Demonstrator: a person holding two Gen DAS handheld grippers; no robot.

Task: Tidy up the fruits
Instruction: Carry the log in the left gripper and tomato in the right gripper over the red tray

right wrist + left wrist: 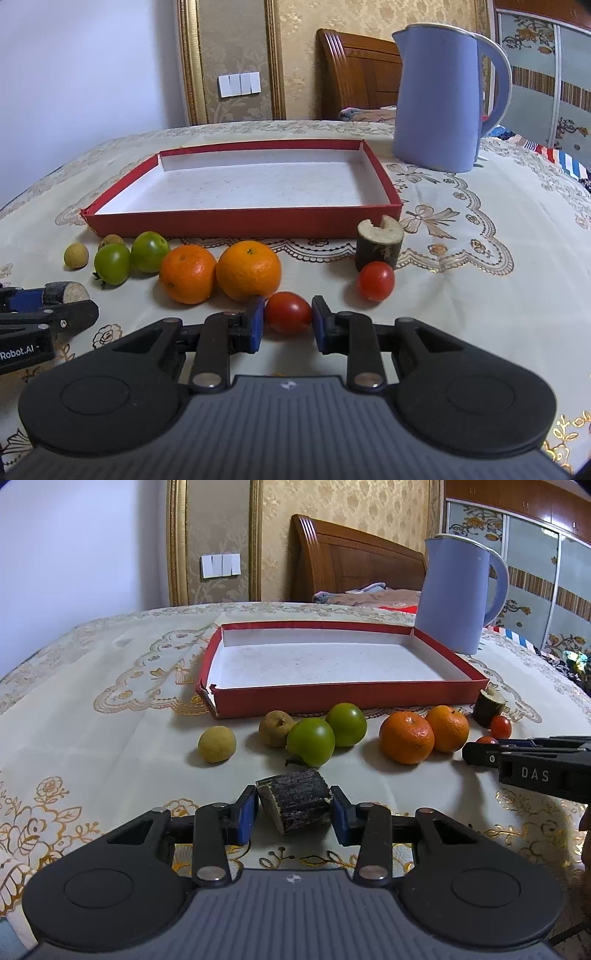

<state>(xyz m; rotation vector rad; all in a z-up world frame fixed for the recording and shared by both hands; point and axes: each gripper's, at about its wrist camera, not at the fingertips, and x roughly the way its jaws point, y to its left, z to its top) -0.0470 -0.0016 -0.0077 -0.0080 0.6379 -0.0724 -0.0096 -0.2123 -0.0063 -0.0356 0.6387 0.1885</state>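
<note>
My left gripper point(294, 808) is shut on a dark sugarcane piece point(294, 805), low over the cloth. My right gripper point(288, 319) has its pads against a red cherry tomato point(288, 312) on the cloth. An empty red tray point(332, 696) point(243, 221) lies behind the fruit row: two longans point(217, 744), two green fruits point(311, 741), two oranges point(407, 738) point(248, 270). A second cherry tomato point(375, 280) and a second sugarcane piece point(378, 242) lie at the right.
A blue kettle point(439, 99) stands behind the tray's right corner. The embroidered tablecloth point(480, 295) covers the table. A wooden bed headboard point(354, 561) and wardrobe stand behind the table.
</note>
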